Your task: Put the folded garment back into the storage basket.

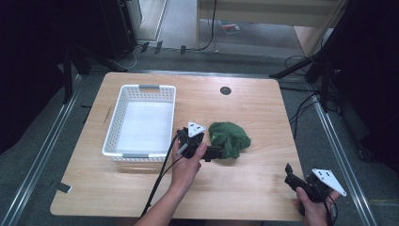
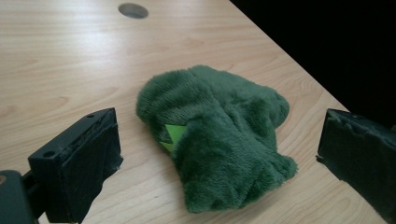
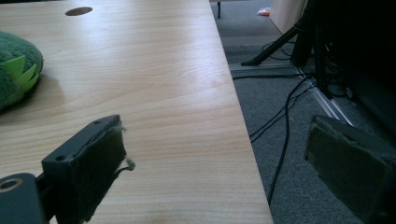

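High view: green plush toy [image 1: 229, 139] lies mid-worktop [image 1: 244, 188], right of the white basket [image 1: 139, 121]; left gripper [image 1: 211, 153] beside it.
Left gripper view: jaws apart, straddling the toy; judged best to close low, around its bulk.
Right gripper view: right gripper [image 3: 224, 172] jaws apart, empty, over the worktop's right edge.

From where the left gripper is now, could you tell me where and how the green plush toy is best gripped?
Grip the plush toy across its near, lower lobe, coming straight ahead from the left gripper's side. The open jaws already stand either side of that lobe. It lies flat and crumpled on the table, so the soft, raised pile there should bunch between the jaws; a low approach probably works best.
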Available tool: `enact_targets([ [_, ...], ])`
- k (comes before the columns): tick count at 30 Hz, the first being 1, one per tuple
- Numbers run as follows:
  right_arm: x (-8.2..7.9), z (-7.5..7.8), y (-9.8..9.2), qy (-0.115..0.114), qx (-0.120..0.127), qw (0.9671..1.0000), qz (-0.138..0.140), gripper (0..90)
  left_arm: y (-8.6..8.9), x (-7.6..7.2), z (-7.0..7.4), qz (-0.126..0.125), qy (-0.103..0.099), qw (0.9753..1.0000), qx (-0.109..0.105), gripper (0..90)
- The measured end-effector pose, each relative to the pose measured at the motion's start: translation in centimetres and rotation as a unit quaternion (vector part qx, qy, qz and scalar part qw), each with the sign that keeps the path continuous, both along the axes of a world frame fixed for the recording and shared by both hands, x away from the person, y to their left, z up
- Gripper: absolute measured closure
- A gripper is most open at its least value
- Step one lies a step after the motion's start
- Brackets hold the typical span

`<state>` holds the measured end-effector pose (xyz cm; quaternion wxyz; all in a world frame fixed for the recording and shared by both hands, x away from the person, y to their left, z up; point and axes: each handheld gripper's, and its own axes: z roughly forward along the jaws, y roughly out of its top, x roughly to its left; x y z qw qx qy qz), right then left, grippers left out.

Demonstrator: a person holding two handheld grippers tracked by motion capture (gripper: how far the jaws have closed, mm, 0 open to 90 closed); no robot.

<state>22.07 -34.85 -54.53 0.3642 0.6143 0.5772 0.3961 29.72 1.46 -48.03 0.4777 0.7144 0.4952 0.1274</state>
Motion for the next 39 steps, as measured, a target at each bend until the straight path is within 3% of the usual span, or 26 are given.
enact_targets([
  [1, 0.0, 0.0, 0.0, 0.0, 0.0, 1.0, 0.0, 5.2, 0.0, 0.0, 0.0, 0.0, 0.0, 1.0, 0.0, 0.0],
  [2, 0.0, 0.0, 0.0, 0.001, -0.001, 1.0, 0.001, 5.2, -0.6, 0.2, -0.3, -0.002, 0.012, 0.9999, -0.001, 0.0],
  [8, 0.0, 0.0, 0.0, 0.002, -0.001, 1.0, 0.0, 5.2, -2.1, 0.6, -1.4, -0.001, 0.022, 0.9997, 0.002, 0.0],
  [12, 0.0, 0.0, -0.1, 0.003, 0.002, 1.0, -0.001, 5.2, -3.4, 1.3, -2.9, 0.004, 0.04, 0.9992, 0.003, 0.0],
  [20, 0.0, 0.0, -0.1, 0.002, 0.002, 1.0, -0.001, 5.2, -4.9, 2.2, -3.8, 0.017, 0.057, 0.9982, 0.011, 0.0],
  [22, 0.0, 0.0, 0.0, 0.002, 0.001, 1.0, -0.001, 5.2, -5.1, 2.2, -3.9, 0.023, 0.058, 0.9979, 0.02, 0.0],
  [23, 0.0, 0.0, -0.1, 0.002, 0.002, 1.0, -0.001, 5.2, -5.5, 2.3, -3.9, 0.029, 0.054, 0.9974, 0.036, 0.0],
  [35, 0.0, 0.0, -0.1, 0.002, 0.002, 1.0, 0.0, 5.3, -7.4, 3.1, -4.6, 0.051, 0.064, 0.9928, 0.088, 0.0],
  [36, 0.0, 0.0, -0.1, 0.002, 0.002, 1.0, -0.001, 5.3, -7.8, 3.1, -4.9, 0.052, 0.063, 0.9913, 0.103, 0.0],
  [39, 0.0, 0.0, -0.1, 0.002, 0.002, 1.0, 0.0, 5.3, -8.0, 3.3, -5.5, 0.05, 0.073, 0.989, 0.119, 0.0],
])
